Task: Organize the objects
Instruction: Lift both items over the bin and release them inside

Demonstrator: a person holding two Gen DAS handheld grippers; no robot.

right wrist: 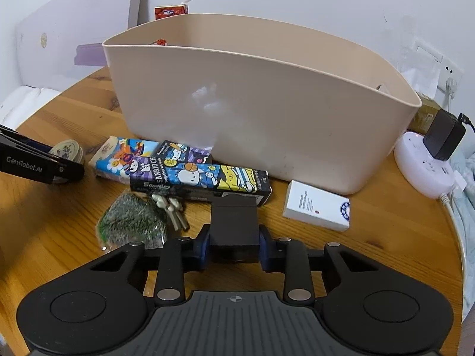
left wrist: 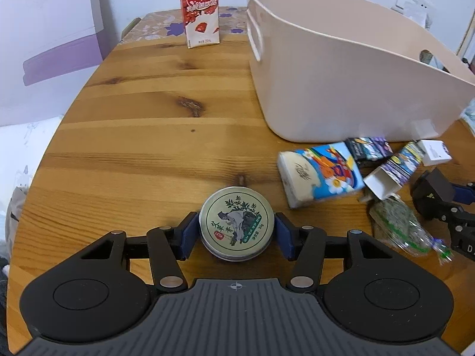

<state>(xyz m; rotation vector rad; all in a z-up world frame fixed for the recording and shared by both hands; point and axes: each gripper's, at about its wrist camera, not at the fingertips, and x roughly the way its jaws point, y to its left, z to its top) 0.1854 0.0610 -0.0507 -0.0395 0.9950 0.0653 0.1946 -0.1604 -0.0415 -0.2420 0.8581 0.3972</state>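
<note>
The left gripper (left wrist: 237,234) is clamped on a round tin (left wrist: 236,226), its blue pads pressed to the tin's 2 sides; the tin sits on the wooden worktop (left wrist: 133,136), lid up, with a green plant drawing on it. The right gripper (right wrist: 234,244) is clamped on a black block (right wrist: 234,225), held between its pads low over the worktop.

A beige bin (right wrist: 261,118) stands at the back of the worktop. Along its front wall lie a tissue pack (right wrist: 124,158) with cartoon print, 2 dark cartoon-printed boxes (right wrist: 202,179), 1 partly over the other, and a white box (right wrist: 316,206) to the right, apart from them. A clear bag of green stuff (right wrist: 130,222) lies just left of the right gripper, touching some small pale pieces (right wrist: 173,209). A red milk carton (left wrist: 202,9) stands upright at the far edge, left of the bin. A white power strip (right wrist: 424,166) with a black adapter (right wrist: 443,138) plugged in sits at the right edge.
</note>
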